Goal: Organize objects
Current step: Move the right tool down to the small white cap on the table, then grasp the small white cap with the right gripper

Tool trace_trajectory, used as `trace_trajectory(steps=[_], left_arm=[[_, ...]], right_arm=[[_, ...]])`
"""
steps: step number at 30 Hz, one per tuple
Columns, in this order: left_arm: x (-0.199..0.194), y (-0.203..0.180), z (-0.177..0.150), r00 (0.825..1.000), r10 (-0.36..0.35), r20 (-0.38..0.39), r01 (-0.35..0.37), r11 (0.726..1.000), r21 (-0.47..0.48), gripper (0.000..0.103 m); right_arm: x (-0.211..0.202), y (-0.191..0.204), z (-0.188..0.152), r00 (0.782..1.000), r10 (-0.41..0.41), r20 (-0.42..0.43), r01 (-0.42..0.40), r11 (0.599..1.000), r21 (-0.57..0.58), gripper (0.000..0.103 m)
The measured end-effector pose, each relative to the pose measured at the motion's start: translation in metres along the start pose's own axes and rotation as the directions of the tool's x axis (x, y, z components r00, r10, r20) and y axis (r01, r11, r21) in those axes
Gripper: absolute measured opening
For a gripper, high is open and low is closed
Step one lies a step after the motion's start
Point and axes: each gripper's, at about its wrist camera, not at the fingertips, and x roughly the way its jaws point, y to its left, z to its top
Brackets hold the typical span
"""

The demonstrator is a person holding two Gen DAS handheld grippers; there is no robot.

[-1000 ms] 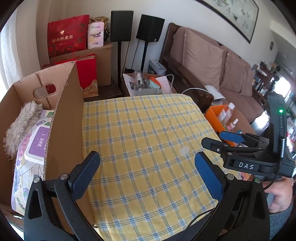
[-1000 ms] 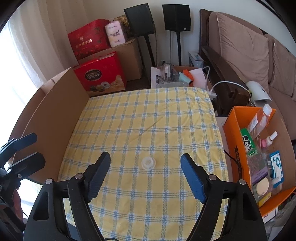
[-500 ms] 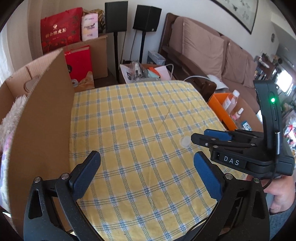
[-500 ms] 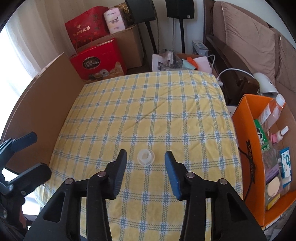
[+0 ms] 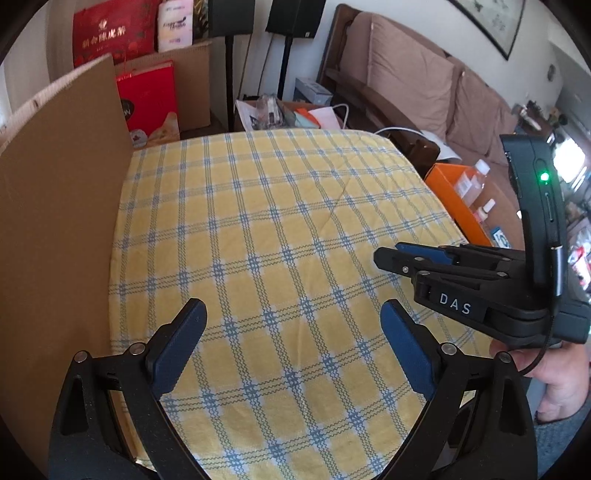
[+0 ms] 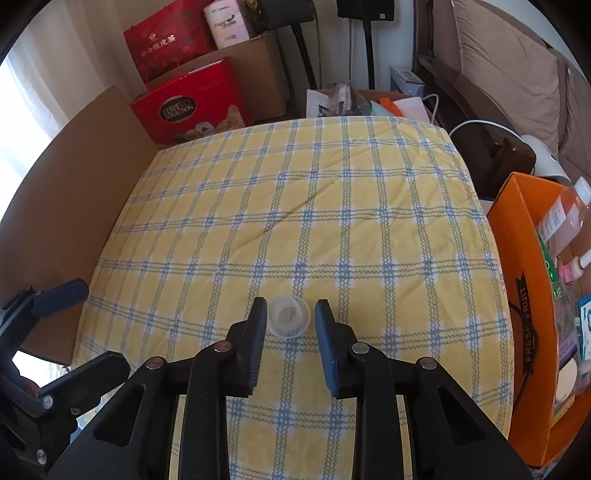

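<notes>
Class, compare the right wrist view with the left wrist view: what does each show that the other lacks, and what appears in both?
Only the right wrist view shows the small clear lid lying on the cloth between the right gripper's narrowed fingers, which have just been closing without touching it. Only the left wrist view shows the framed picture on the wall and the hand holding the right gripper. Both show the yellow checked tablecloth, the orange box, and the open left gripper.

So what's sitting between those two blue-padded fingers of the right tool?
A small clear plastic lid on the checked tablecloth, untouched by either finger; the right wrist view shows it.
</notes>
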Motion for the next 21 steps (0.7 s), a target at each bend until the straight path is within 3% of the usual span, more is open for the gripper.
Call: trace_trajectory(steps=[5,7,13,16,21], left_arm=[[0.005,0.005,0.0,0.999,-0.028,-0.017,0.028,0.999,-0.025,0.093],[0.006,0.003,0.0,0.999,-0.04,-0.018,0.04,0.999,-0.016,0.092],[0.006,-0.01,-0.001,0.997,-0.074,-0.01,0.074,0.997,0.034,0.09],[0.004,-0.016,-0.002,0.994,-0.105,-0.005,0.105,0.993,0.056,0.083],[0.001,-0.018,-0.001,0.99,-0.138,0.003,0.137,0.988,0.07,0.062]], right_arm=[[0.002,0.0,-0.001,1.0,0.016,0.011,-0.016,1.0,-0.005,0.022],[0.0,-0.002,-0.001,0.999,0.026,0.022,-0.026,1.0,0.006,0.017],[-0.01,-0.006,0.001,0.995,0.101,0.017,-0.102,0.993,0.057,0.017],[-0.015,-0.007,0.003,0.982,0.19,0.015,-0.191,0.977,0.092,0.017],[-0.027,-0.001,0.006,0.944,0.331,0.012,-0.33,0.936,0.124,0.017]])
